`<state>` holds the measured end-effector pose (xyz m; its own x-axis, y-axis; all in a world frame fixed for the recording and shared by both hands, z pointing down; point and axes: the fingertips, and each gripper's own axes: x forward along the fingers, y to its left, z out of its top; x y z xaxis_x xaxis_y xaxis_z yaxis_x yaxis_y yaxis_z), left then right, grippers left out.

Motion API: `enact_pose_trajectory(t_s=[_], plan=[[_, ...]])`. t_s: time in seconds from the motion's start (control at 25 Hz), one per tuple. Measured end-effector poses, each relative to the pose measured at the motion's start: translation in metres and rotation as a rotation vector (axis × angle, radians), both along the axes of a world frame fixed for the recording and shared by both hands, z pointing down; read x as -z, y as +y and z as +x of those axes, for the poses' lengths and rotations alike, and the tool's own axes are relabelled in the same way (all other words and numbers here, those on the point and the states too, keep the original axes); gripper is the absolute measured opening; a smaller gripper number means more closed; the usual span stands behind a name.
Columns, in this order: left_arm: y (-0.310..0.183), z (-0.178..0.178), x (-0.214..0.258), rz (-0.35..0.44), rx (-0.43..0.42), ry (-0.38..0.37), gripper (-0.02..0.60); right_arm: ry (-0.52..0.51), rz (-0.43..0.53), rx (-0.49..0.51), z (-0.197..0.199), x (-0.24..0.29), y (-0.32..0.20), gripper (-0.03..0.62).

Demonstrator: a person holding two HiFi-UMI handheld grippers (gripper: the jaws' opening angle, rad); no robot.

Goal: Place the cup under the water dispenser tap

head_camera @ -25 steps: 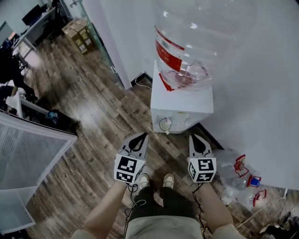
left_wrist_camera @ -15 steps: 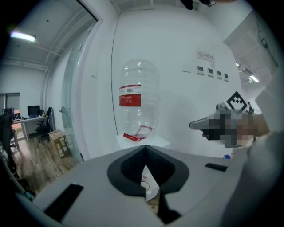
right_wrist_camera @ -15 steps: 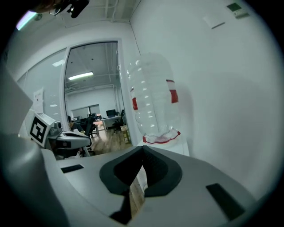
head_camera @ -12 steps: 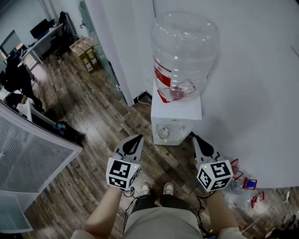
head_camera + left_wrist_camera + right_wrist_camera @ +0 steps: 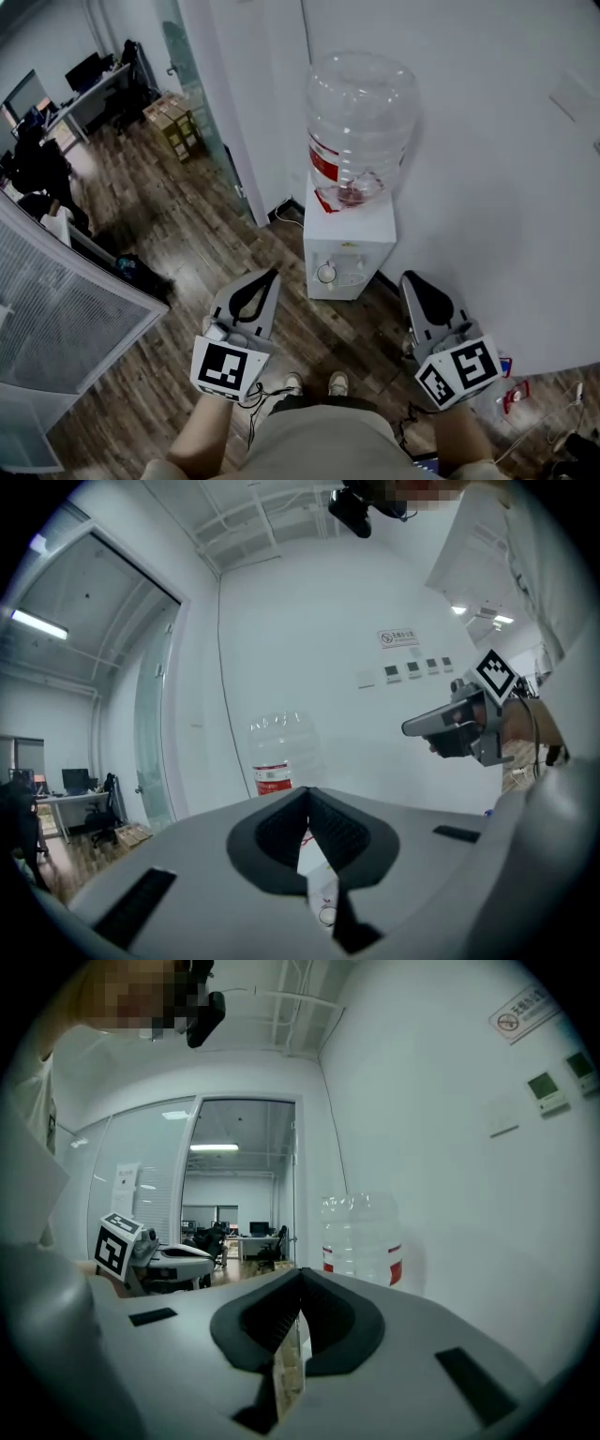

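Observation:
A white water dispenser [image 5: 349, 248] stands against the wall, topped by a clear bottle [image 5: 361, 127] with a red label. At its front is a small white ring [image 5: 325, 273]; I cannot tell whether it is a cup or a knob. My left gripper [image 5: 271, 275] is held level in front of the dispenser, to its left, shut and empty. My right gripper [image 5: 409, 278] is level on the dispenser's right, also shut and empty. The left gripper view shows the shut jaw tips [image 5: 307, 794] with the bottle [image 5: 277, 759] beyond. The right gripper view shows the same: gripper [image 5: 300, 1276], bottle [image 5: 362, 1237].
Wooden floor [image 5: 187, 234] lies all round. A glass partition and door [image 5: 202, 103] stand left of the dispenser, with cardboard boxes [image 5: 174, 127] beyond. A grey mesh panel [image 5: 56, 323] is at the left. Spare bottle parts [image 5: 514, 390] lie on the floor at the right.
Both grippers have risen and spread a little apart. The view has pulled up and back, so the dispenser looks smaller and farther away. Both stay shut.

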<state>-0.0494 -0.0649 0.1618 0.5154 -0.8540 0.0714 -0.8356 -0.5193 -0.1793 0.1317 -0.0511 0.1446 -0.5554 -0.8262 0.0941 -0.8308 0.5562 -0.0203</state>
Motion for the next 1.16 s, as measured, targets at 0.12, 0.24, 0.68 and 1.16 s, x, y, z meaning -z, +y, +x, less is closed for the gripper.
enact_pose_trajectory(t_s=[0.12, 0.24, 0.68, 1.16], plan=[[0.017, 0.000, 0.018, 0.023, -0.004, 0.017, 0.006, -0.036, 0.047, 0.006, 0.001, 0.024, 0.019, 0.006], [0.032, -0.001, 0.030, 0.034, -0.014, 0.033, 0.006, -0.058, 0.071, 0.010, 0.001, 0.037, 0.035, 0.005], [0.044, -0.007, 0.024, 0.032, -0.020, -0.023, 0.006, 0.147, 0.155, 0.050, -0.027, 0.052, 0.061, 0.006], [0.037, -0.009, 0.034, 0.040, -0.037, 0.000, 0.006, 0.063, 0.093, 0.069, -0.029, 0.042, 0.045, 0.006]])
